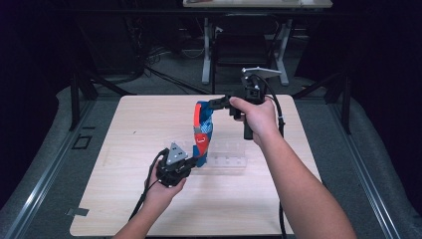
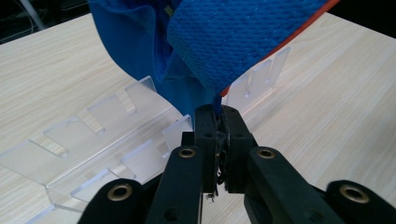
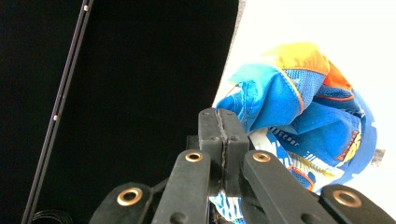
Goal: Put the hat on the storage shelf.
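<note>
Left gripper point(image 1: 191, 162), low over the wooden table point(image 1: 124, 149), jaws clamped on the bottom edge of a blue and orange garment point(image 1: 202, 130). Right gripper point(image 1: 215, 103), raised toward the far side, jaws pinched on its top edge, so the cloth hangs stretched between them. Just behind its lower end, on the table, lies a clear acrylic rack point(image 1: 226, 160).

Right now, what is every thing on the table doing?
Blue and orange fabric garment: lifted off the table, stretched between both grippers.
Clear plastic slotted rack: flat on the wooden table, no item in its slots.
Left gripper: shut on the garment's lower end.
Right gripper: shut on its upper end.
</note>
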